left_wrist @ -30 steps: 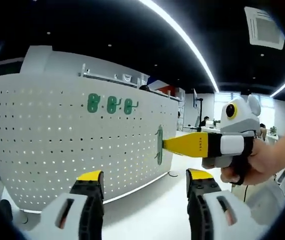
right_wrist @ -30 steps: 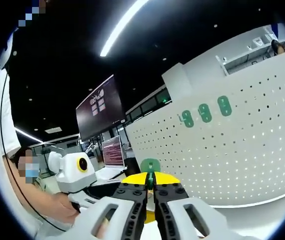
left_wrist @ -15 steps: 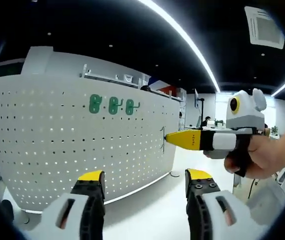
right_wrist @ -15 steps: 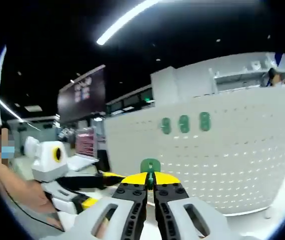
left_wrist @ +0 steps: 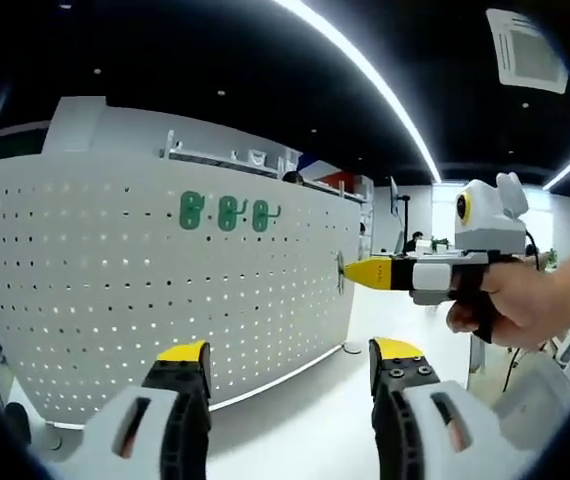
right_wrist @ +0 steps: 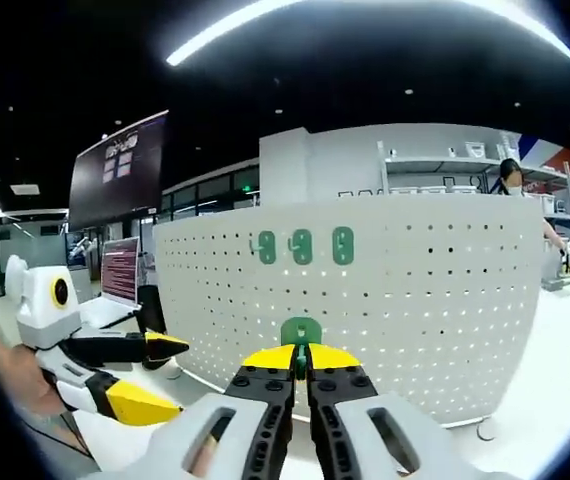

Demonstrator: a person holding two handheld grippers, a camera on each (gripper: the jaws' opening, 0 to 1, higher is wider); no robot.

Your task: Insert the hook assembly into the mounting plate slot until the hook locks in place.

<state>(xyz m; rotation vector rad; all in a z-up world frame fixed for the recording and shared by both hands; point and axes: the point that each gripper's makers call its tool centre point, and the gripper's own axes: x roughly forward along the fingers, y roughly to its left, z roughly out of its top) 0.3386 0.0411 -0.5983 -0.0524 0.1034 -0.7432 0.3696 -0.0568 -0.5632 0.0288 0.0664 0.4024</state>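
No readable writing on the dark wall screen (right_wrist: 120, 165) at 10 o'clock. White perforated panel (left_wrist: 165, 290) ahead, three green hooks (left_wrist: 227, 212) mounted high at 12 o'clock. Bright office, strip lights (left_wrist: 365, 80), pale floor (left_wrist: 295, 410). Right gripper (right_wrist: 301, 372) clamped on a green hook (right_wrist: 301, 332), just short of the panel. Left gripper (left_wrist: 285, 375) jaws apart, holding nothing.

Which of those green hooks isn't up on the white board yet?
The green hook pinched in the right gripper; the three others hang in a row on the pegboard.
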